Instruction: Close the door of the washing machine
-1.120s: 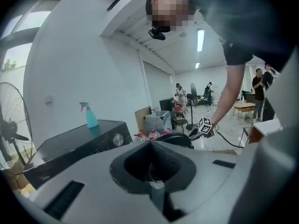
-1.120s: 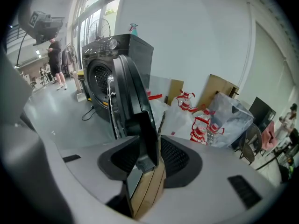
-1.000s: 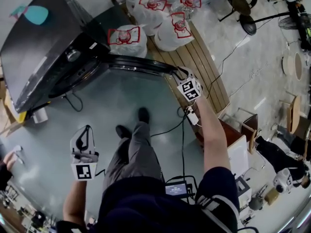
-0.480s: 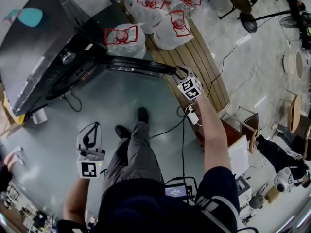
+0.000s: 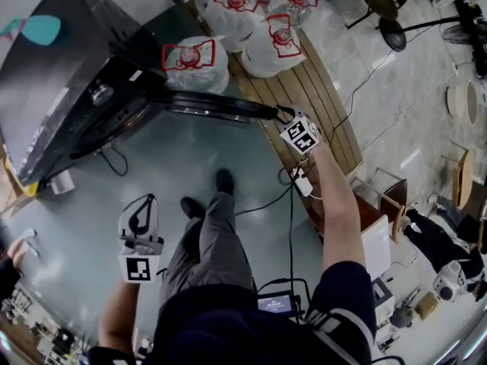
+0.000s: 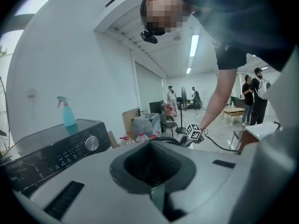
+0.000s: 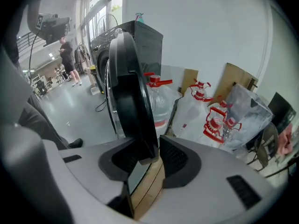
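Observation:
The dark washing machine (image 5: 68,90) stands at the upper left. Its round door (image 5: 217,105) is swung open towards the right. My right gripper (image 5: 283,114) is at the door's free edge. In the right gripper view the door's black rim (image 7: 131,87) sits between the jaws, which are closing on it. A thin gap still shows beside the right pad (image 7: 175,157). My left gripper (image 5: 141,202) hangs over the grey floor, apart from the machine, shut and empty. From the left gripper view the machine's control panel (image 6: 51,155) is ahead on the left.
Bagged water jugs (image 5: 259,29) stand on a wooden pallet (image 5: 312,105) just behind the door. A blue spray bottle (image 6: 67,113) stands on the machine. A cable (image 5: 289,204) runs across the floor beside the person's shoes (image 5: 224,179). Chairs and other people are further off.
My left gripper has drifted a little to the right over the floor. My right gripper has stayed at the door's edge, settling slightly lower.

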Available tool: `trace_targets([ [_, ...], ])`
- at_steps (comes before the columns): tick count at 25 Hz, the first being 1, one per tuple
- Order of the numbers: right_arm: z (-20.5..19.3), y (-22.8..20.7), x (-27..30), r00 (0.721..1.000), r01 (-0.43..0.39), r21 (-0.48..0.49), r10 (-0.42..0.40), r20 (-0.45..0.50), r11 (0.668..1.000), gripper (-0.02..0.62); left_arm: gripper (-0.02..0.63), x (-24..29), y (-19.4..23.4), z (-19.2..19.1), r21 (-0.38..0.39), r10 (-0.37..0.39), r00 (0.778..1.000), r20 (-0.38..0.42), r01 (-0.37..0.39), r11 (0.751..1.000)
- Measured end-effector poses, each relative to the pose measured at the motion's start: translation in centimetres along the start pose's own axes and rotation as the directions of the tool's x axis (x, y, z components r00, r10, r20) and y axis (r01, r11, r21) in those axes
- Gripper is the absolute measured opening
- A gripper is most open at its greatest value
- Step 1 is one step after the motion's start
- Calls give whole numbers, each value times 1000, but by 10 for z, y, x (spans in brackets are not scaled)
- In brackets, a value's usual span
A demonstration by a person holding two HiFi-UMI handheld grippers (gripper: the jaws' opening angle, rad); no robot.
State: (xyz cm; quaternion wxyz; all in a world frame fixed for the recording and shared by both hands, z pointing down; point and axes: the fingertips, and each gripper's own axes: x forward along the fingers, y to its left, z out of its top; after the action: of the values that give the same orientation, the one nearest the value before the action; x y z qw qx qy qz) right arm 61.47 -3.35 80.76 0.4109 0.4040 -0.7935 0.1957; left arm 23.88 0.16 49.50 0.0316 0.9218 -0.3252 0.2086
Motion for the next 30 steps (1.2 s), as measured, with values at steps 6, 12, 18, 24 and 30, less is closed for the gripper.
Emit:
trace_targets([
  [6,-2,-2,8,1000,-26,0,26,-1,1000,114,23,2,2,-6,11,9,1000,-7,-9,1000],
  [12,-3,-3,11,999,-43,-2,43,1,999,110,23,3,3,-8,13,15,1000,-9,-15,1000],
  [18,-4,2,11,999,-38,1,38,-7,999,106,23,0,0,-13,1,24,999,-20,-24,1000],
  [24,-9,21,6,1000,-17,0,17,-7,1000,103,23,-9,3,-15,-8,52,998,-20,-52,999],
  [30,-15,47,1,1000,18,11,-18,-22,1000,98,23,-22,4,-16,-10,79,997,-15,-79,997],
])
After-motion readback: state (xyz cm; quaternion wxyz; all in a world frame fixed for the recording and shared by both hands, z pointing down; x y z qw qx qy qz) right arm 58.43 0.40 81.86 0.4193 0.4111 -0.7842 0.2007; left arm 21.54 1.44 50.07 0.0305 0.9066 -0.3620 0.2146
